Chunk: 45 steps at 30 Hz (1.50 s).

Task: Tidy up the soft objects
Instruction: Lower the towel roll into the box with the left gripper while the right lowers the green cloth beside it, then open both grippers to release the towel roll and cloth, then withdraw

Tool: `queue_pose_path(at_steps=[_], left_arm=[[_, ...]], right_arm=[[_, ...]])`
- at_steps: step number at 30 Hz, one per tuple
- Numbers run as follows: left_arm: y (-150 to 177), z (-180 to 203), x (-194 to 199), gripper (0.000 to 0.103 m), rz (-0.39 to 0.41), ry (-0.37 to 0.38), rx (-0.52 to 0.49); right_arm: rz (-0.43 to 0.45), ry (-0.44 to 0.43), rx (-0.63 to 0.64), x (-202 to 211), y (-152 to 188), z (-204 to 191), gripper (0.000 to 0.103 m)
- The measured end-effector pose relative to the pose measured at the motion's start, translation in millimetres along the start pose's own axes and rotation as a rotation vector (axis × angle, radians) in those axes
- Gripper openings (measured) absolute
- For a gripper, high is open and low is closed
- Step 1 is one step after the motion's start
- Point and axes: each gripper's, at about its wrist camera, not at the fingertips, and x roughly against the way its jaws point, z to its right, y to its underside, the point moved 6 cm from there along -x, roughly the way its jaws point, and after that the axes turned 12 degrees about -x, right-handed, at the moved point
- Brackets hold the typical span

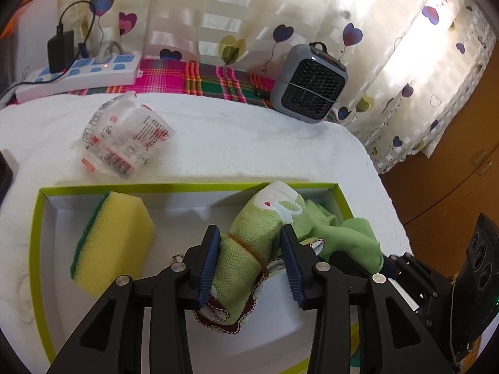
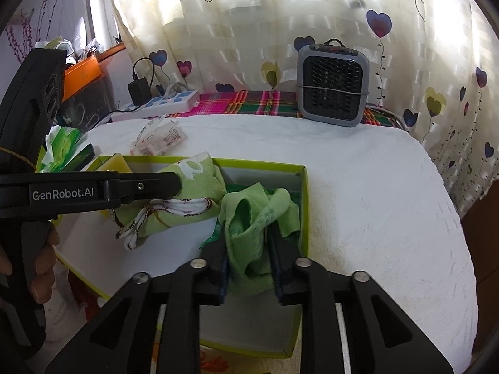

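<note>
While both bundles sit inside the green-rimmed box [image 1: 34, 218], left wrist view: left gripper [image 1: 252, 263] is roughly half open around the rolled green towel [image 1: 246, 249], left pad touching, right pad just clear; yellow sponge [image 1: 115, 237] lies beside it. Right wrist view: right gripper [image 2: 249, 268] is partly open, crumpled green cloth [image 2: 249, 233] between its pads, looks loose. Best to open wider and lift straight out without dragging fabric.

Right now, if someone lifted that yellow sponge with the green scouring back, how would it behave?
The yellow sponge with the green scouring back looks porous, so probably light and squashy under a grip. Its blocky shape, lying flat in the green-rimmed cardboard box, suggests it won't roll.
</note>
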Motion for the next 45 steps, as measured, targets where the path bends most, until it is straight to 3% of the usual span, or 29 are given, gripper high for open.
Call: queue_pose_path(at_steps=[8, 17, 28, 45], left_arm=[[-0.3, 0.2, 12.2, 0.053, 0.027, -0.035, -0.017], [4.2, 1.1, 28.0, 0.054, 0.046, -0.038, -0.025], [23.7, -1.0, 54.1, 0.054, 0.055, -0.086, -0.069], [63.5, -10.0, 93.6, 0.054, 0.106, -0.165, -0.054]], right_arm=[[0.024, -0.006, -0.018, 8.0, 0.3, 2.1, 0.050], [0.045, -0.001, -0.025, 18.4, 3.2, 1.6, 0.058], [0.076, -0.001, -0.048, 37.3, 8.8, -0.5, 0.059], [0.091, -0.025, -0.090, 60.8, 31.5, -7.8, 0.059]])
